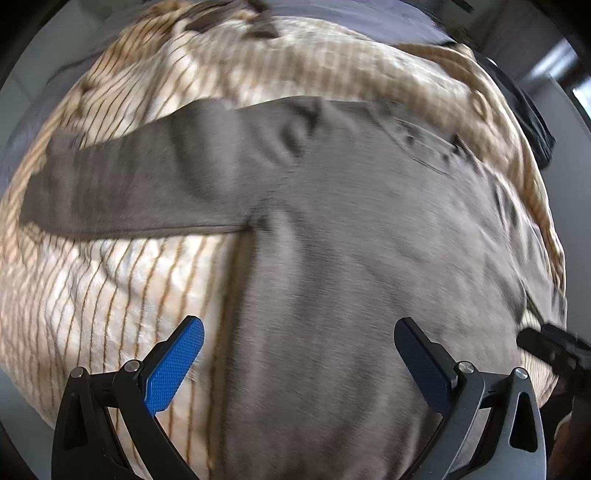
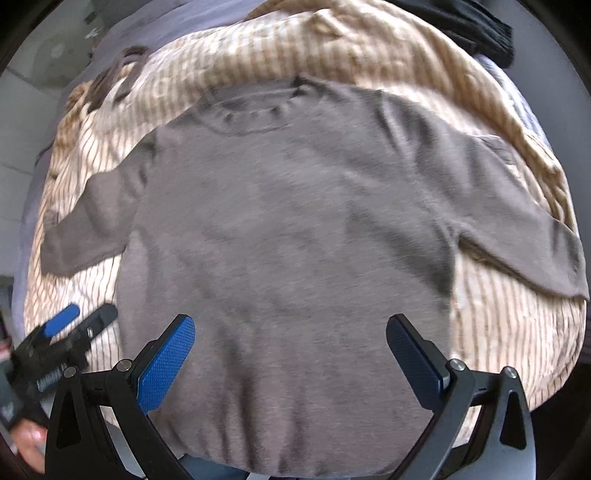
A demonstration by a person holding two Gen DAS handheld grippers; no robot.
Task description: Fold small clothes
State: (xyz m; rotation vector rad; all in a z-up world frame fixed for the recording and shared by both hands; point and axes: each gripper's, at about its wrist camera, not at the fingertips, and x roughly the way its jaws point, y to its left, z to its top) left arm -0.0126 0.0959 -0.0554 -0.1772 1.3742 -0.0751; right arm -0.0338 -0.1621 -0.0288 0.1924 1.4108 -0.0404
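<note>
A small grey-brown long-sleeved top lies spread flat on a beige striped blanket, neckline far, hem near me, both sleeves stretched out sideways. In the left wrist view the top fills the right half, its left sleeve pointing left. My left gripper is open and empty above the top's left side near the hem. My right gripper is open and empty above the lower middle of the top. The left gripper also shows in the right wrist view, beside the top's left edge.
The striped blanket covers a bed with a grey-lilac sheet at the far side. A black garment lies at the far right corner; it shows in the left wrist view too. The other gripper's tip shows at right.
</note>
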